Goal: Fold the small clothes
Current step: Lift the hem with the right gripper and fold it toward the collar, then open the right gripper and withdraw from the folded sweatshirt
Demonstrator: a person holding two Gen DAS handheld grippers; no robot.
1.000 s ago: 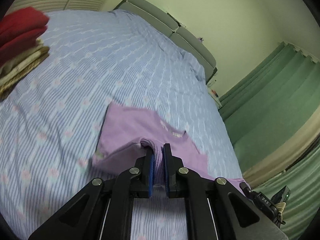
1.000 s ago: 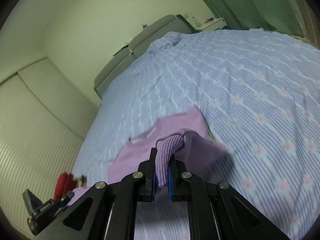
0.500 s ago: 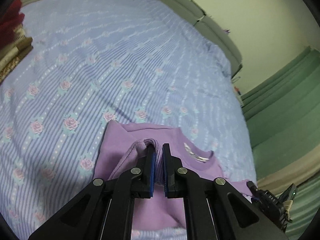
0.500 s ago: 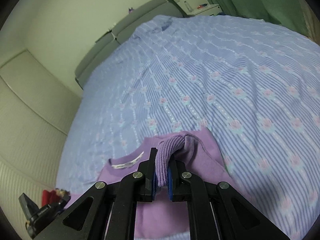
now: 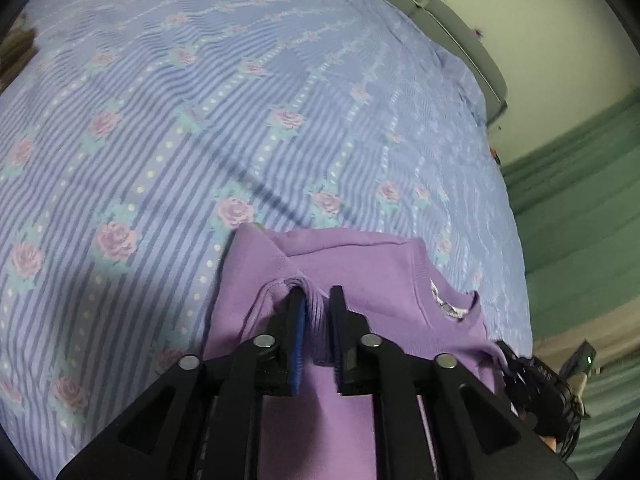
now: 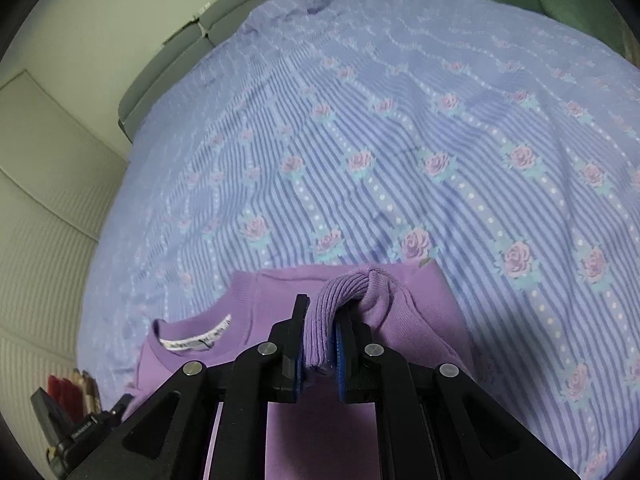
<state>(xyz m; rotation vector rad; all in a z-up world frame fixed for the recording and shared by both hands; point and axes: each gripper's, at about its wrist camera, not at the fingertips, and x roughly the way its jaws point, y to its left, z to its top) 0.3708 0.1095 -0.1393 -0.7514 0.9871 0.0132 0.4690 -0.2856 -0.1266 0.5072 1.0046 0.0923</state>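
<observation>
A small purple sweater [image 5: 360,264] lies on the bed, collar and white neck label [image 6: 196,340] facing up. My left gripper [image 5: 316,296] has a bunched ribbed fold of it between its blue pads. Its jaws are opening, and the cloth still fills the gap. My right gripper [image 6: 322,308] pinches another ribbed fold of the sweater [image 6: 416,312], which curls over its fingertips. Those jaws are also starting to part, with the fabric still between them. Both grippers hang low over the sweater's folded body.
A blue striped bedspread with roses [image 5: 200,120] covers the bed all around [image 6: 400,140]. A grey headboard [image 5: 460,28] runs along the far side. Green curtains [image 5: 580,200] hang on the right. A stack of folded clothes [image 6: 76,388] sits far left.
Both grippers came down and forward with the sweater folds, laying them over the garment. The jaws now stand slightly wider than before.
</observation>
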